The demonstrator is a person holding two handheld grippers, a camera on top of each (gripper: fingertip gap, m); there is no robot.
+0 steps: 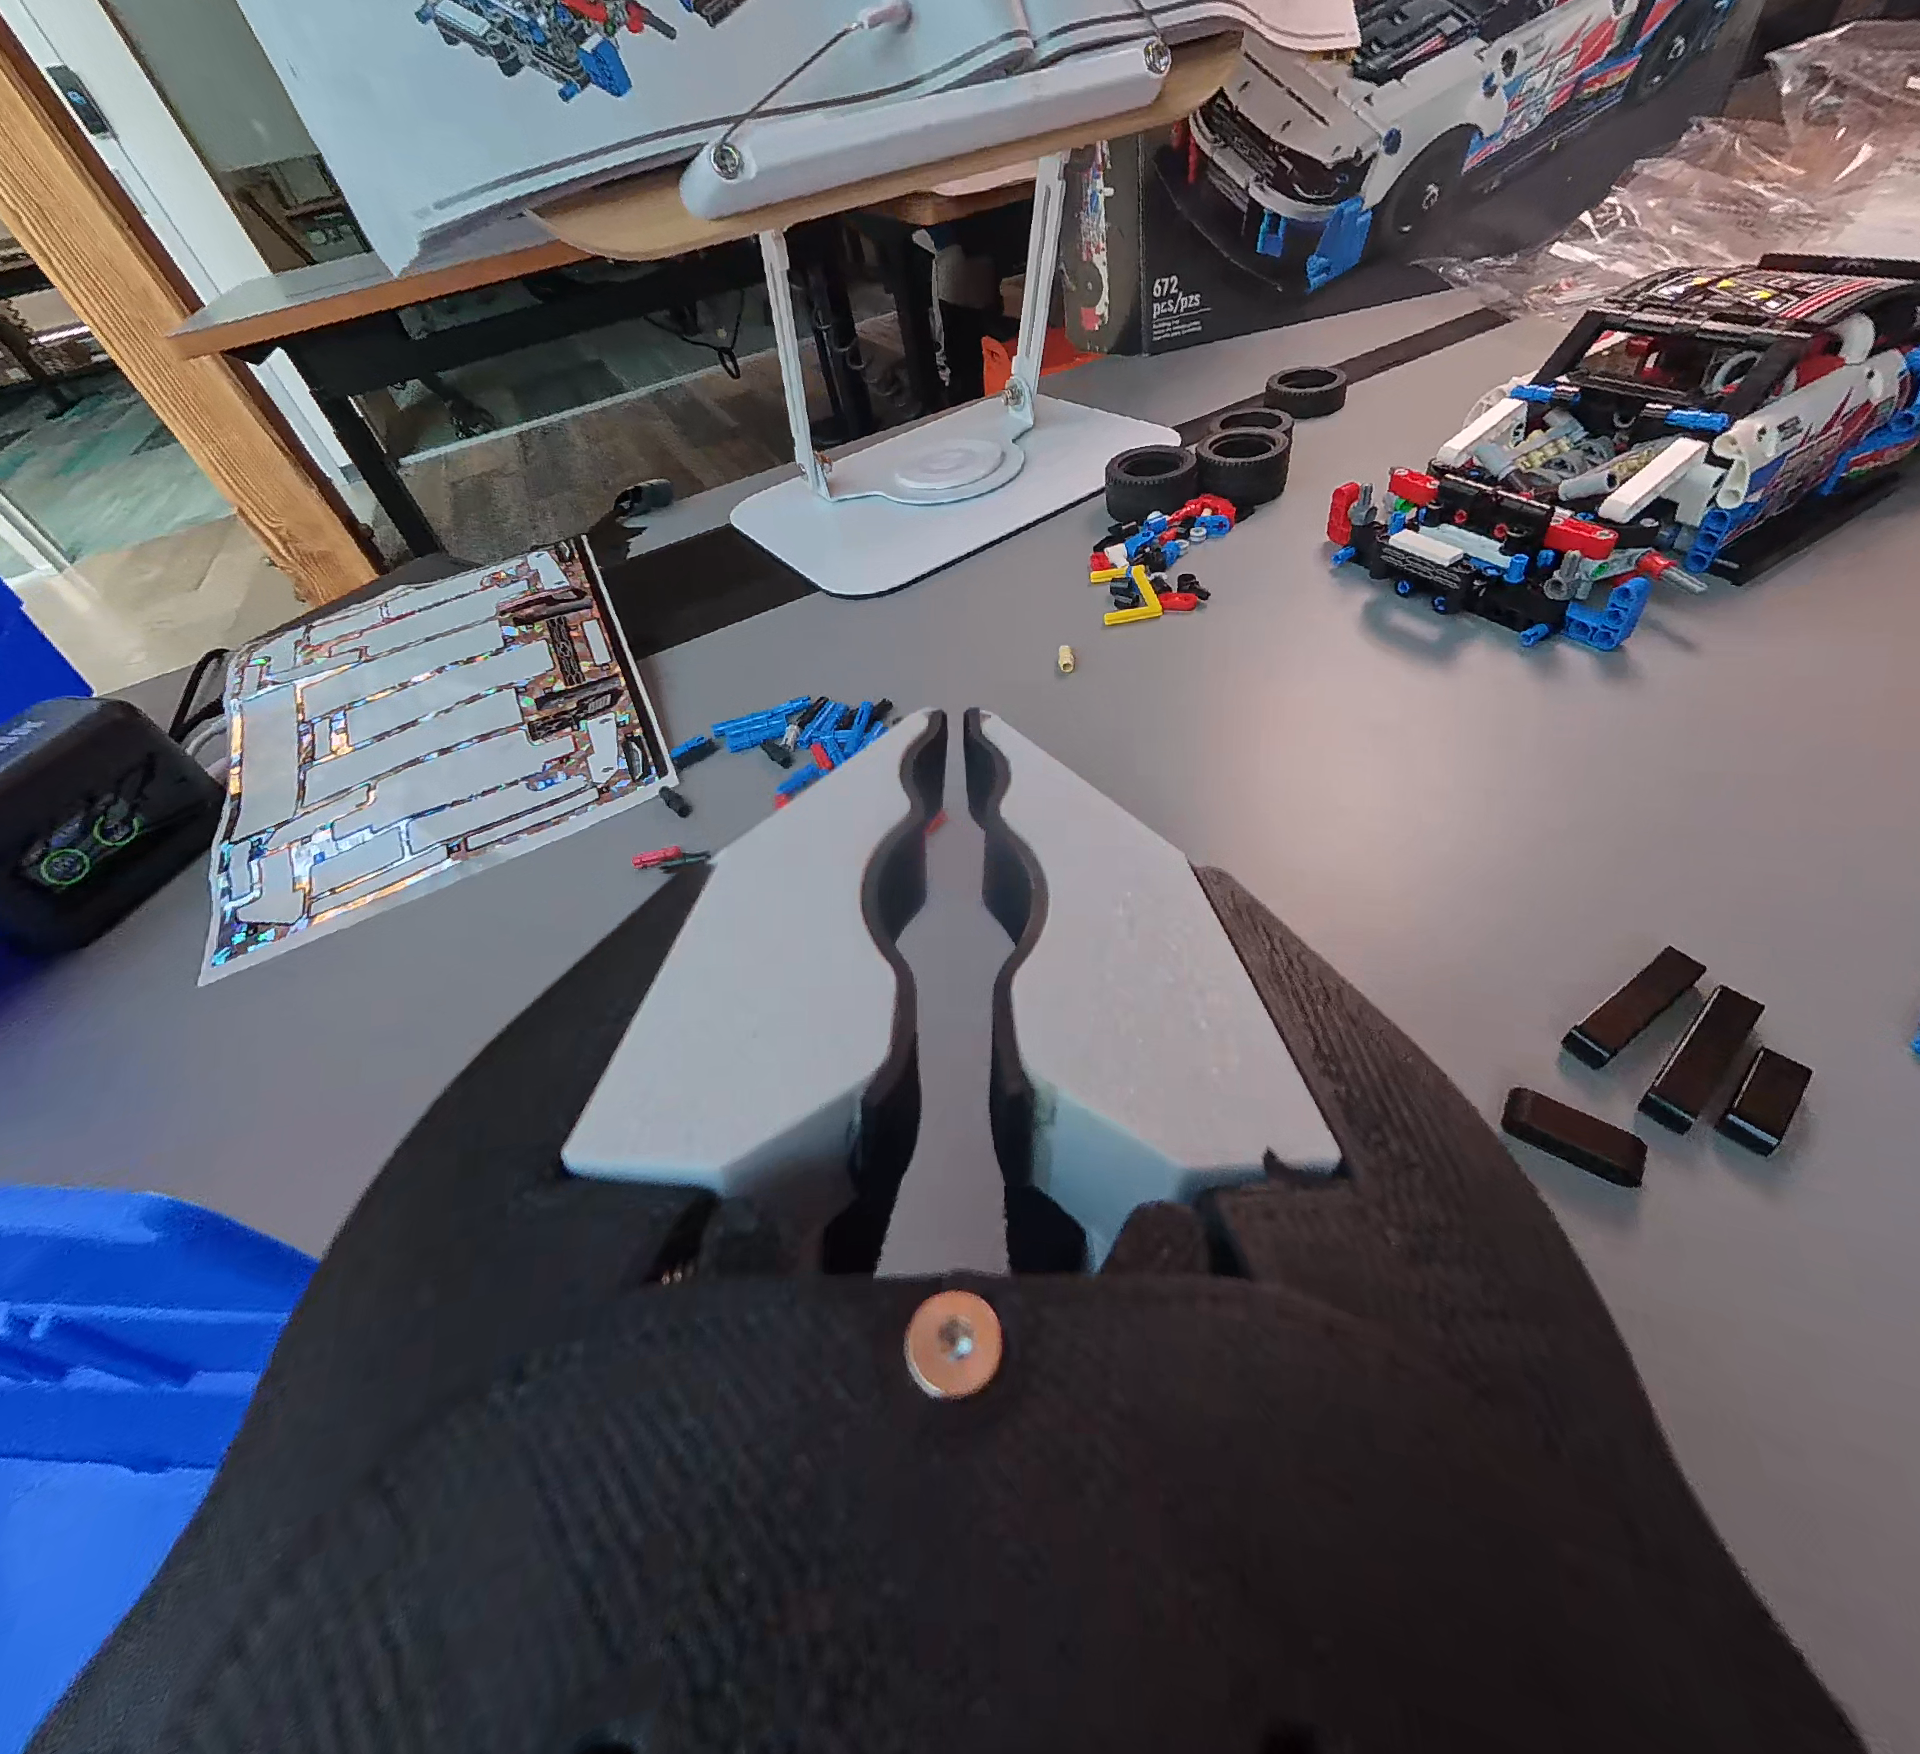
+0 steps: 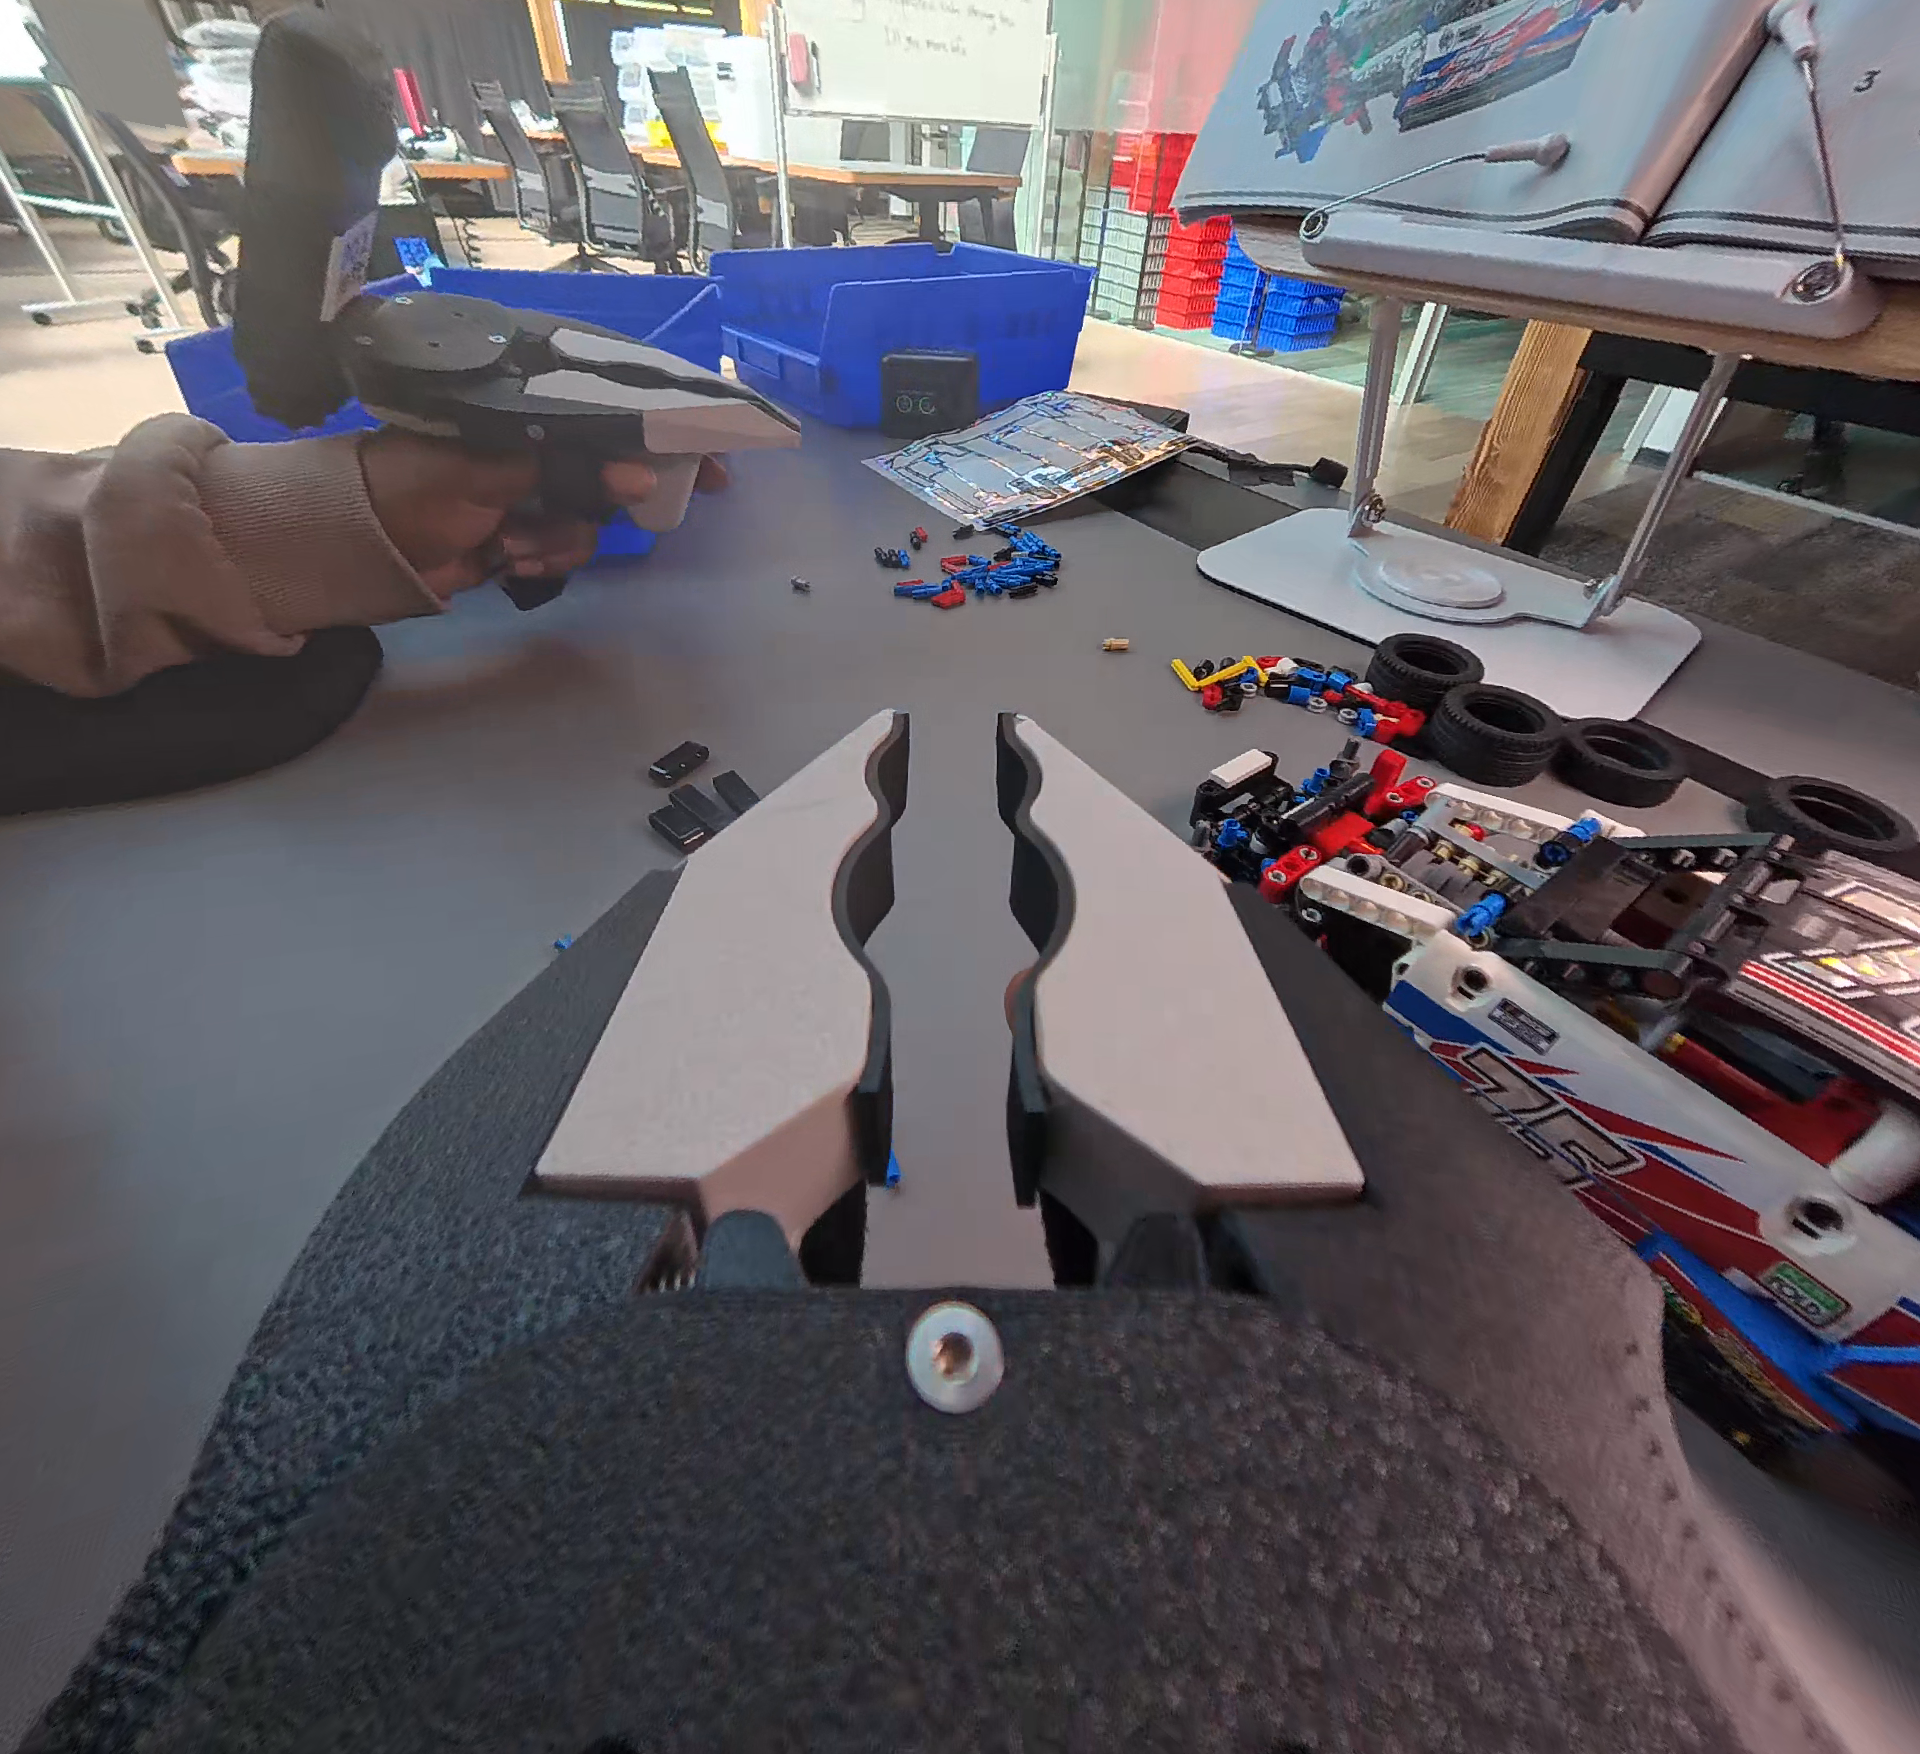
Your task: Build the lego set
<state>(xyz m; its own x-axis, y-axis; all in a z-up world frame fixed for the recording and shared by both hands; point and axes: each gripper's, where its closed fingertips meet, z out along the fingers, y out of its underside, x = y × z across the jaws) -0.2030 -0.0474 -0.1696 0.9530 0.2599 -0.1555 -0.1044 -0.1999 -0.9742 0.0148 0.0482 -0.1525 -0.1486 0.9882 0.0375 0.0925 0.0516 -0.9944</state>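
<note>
The lego car [image 2: 1621,1008], partly built, sits on the grey worktop [image 2: 312,977] just right of the right gripper [image 2: 953,728], whose jaws stand slightly apart and empty. The left gripper [image 1: 956,717] has its jaws nearly closed, tips just short of a pile of blue and black pins [image 1: 800,728]; whether it holds anything is unclear.

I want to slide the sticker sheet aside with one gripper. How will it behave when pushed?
The sticker sheet looks thin and lies flat, so it will probably slide yet be hard to pinch. Its edge overhangs a dark strip, so it may flex. Its glossy face could slip.
</note>
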